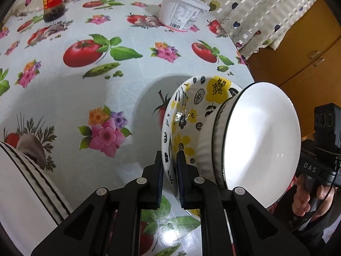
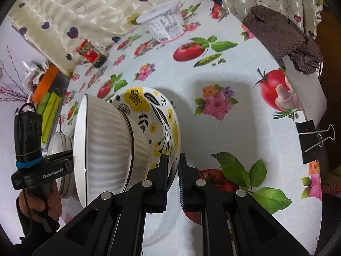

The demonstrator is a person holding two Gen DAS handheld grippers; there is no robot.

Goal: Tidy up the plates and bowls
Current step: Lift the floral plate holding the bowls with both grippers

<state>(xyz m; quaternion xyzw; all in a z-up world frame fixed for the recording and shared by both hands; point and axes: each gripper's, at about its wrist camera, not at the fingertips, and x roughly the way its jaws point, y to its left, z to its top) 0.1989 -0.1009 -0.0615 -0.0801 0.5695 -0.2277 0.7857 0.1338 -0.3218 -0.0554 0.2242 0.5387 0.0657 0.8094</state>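
Observation:
A bowl with yellow flowers and black leaves (image 1: pixel 187 115) carries a white ribbed bowl (image 1: pixel 260 136) nested inside it. My left gripper (image 1: pixel 170 157) is shut on the flowered bowl's near rim. In the right wrist view the flowered bowl (image 2: pixel 157 115) and the ribbed bowl (image 2: pixel 108 149) show from the other side. My right gripper (image 2: pixel 173 162) is shut on the opposite rim. The pair casts a shadow on the tablecloth. A white plate with black stripes (image 1: pixel 23 192) lies at the lower left, also seen as the striped plate (image 2: pixel 61 143) behind the ribbed bowl.
On the fruit-print tablecloth (image 1: pixel 89 98) stand an upturned white tub (image 1: pixel 181 10) and a red-labelled jar (image 1: pixel 53 0) at the far side. A brown cloth (image 2: pixel 283 36), a paper roll (image 2: pixel 307 89) and a binder clip (image 2: pixel 309 140) sit at the right edge. A wooden cabinet (image 1: pixel 298 59) stands beyond.

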